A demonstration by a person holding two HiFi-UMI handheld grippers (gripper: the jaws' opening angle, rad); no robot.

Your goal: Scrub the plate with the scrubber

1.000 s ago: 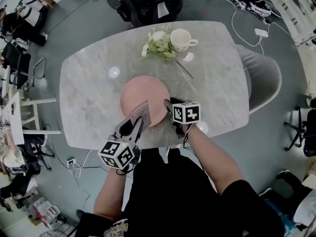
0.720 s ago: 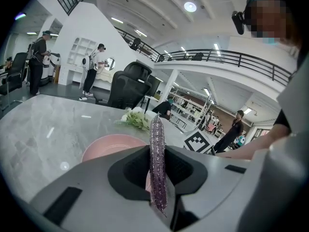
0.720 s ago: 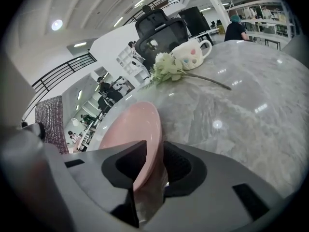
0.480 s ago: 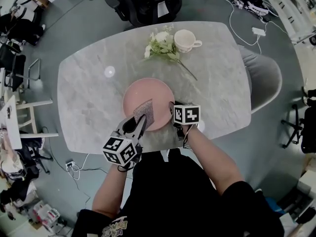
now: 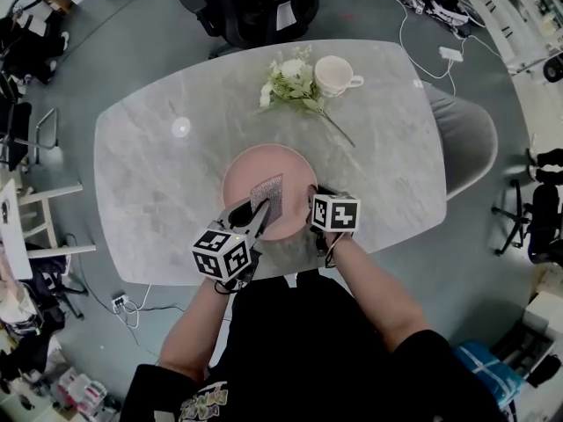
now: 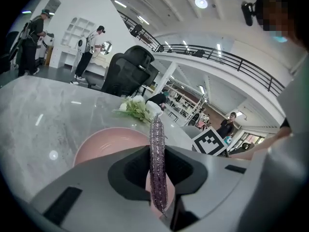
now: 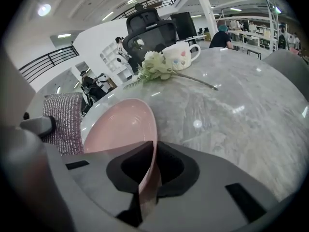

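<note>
Your left tool [image 5: 254,211] holds the scrubber [image 5: 267,192], your right tool [image 5: 314,196] the rim of the plate [image 5: 251,167].
The left jaws clamp the glittery scrubber edge-on over the plate's 6 o'clock side. The right jaws have just been closing and now pinch the rim at 4 o'clock. The plate lies on the bench [image 5: 149,174], with flowers [image 5: 290,82] and cup [image 5: 334,76] at its 12 o'clock.
</note>
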